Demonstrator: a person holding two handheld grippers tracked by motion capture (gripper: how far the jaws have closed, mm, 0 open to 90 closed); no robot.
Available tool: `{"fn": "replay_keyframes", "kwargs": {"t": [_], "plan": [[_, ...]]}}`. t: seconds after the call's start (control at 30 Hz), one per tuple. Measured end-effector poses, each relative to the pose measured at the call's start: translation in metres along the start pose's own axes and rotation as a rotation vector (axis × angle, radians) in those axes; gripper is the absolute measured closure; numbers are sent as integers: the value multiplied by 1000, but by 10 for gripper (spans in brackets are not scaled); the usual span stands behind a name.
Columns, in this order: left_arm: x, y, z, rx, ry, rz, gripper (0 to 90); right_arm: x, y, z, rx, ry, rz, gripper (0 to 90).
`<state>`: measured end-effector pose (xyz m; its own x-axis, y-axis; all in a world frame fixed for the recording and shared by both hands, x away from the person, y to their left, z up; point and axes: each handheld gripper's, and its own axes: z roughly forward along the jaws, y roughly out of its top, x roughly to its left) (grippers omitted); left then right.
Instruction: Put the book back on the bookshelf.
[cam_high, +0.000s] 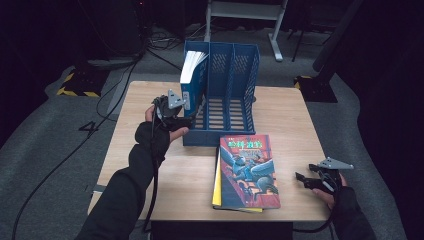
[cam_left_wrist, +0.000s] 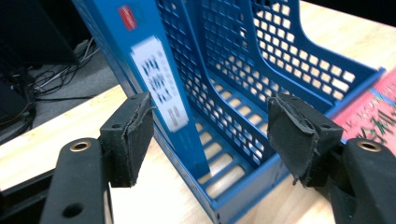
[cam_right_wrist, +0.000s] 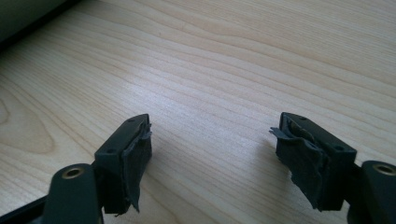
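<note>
Right gripper (cam_high: 302, 178) rested at near table (cam_high: 292, 107) edge, jaws apart, nothing between, likely waiting. Stacked books (cam_high: 248, 172) lay flat beside it, presumably next for filing. Left gripper (cam_left_wrist: 210, 135) at blue file rack (cam_high: 222, 95) front, jaws apart, clear of blue book (cam_high: 190, 85) standing upright in leftmost slot, apparently just set there.

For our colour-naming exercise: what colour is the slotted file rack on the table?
Blue, with perforated dividers; the file rack shows best in the left gripper view.
</note>
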<state>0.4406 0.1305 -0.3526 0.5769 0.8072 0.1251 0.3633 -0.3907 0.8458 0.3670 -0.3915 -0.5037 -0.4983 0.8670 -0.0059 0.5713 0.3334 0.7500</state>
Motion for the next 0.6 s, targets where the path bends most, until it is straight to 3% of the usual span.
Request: {"fn": "replay_keyframes", "kwargs": {"t": [0.27, 0.6], "plan": [[-13, -25, 1, 29, -63, 72, 270, 0, 0, 0, 0, 0, 0, 271], [-34, -62, 9, 88, -202, 166, 207, 0, 0, 0, 4, -4, 3, 254]]}}
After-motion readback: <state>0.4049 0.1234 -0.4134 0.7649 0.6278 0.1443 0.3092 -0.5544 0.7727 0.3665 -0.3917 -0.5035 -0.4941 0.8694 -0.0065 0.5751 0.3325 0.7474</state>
